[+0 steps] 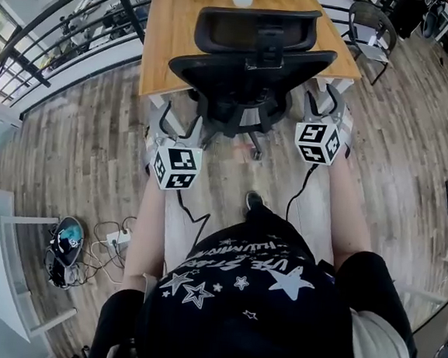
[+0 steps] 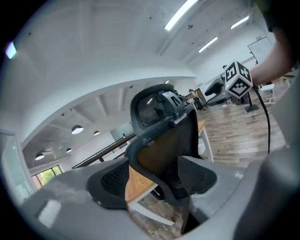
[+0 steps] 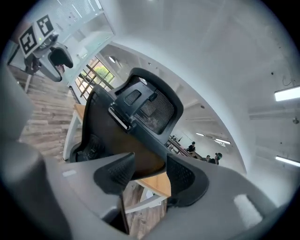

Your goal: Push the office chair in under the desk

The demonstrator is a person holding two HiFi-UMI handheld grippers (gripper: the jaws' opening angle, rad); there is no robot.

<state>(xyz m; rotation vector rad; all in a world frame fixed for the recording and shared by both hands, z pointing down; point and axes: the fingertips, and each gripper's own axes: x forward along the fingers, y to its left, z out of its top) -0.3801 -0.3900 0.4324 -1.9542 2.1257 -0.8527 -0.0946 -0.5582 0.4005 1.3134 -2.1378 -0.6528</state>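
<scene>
The black office chair (image 1: 250, 60) stands with its mesh back and headrest facing me, its seat partly under the wooden desk (image 1: 175, 22). My left gripper (image 1: 184, 120) is at the left edge of the chair back. In the left gripper view the chair's (image 2: 164, 140) frame edge runs between the pads of that gripper (image 2: 152, 180), with a strip of desk (image 2: 137, 182) showing in the gap, so it is open. My right gripper (image 1: 323, 101) is at the back's right edge. The right gripper (image 3: 150, 171) has the chair back's (image 3: 131, 122) lower edge between its spread pads.
A metal railing (image 1: 65, 36) runs along the far left. A second chair (image 1: 369, 31) stands beyond the desk's right end. A power strip with cables (image 1: 113, 239) and a bag (image 1: 66, 250) lie on the wood floor at my left. My foot (image 1: 253, 200) is behind the chair's base.
</scene>
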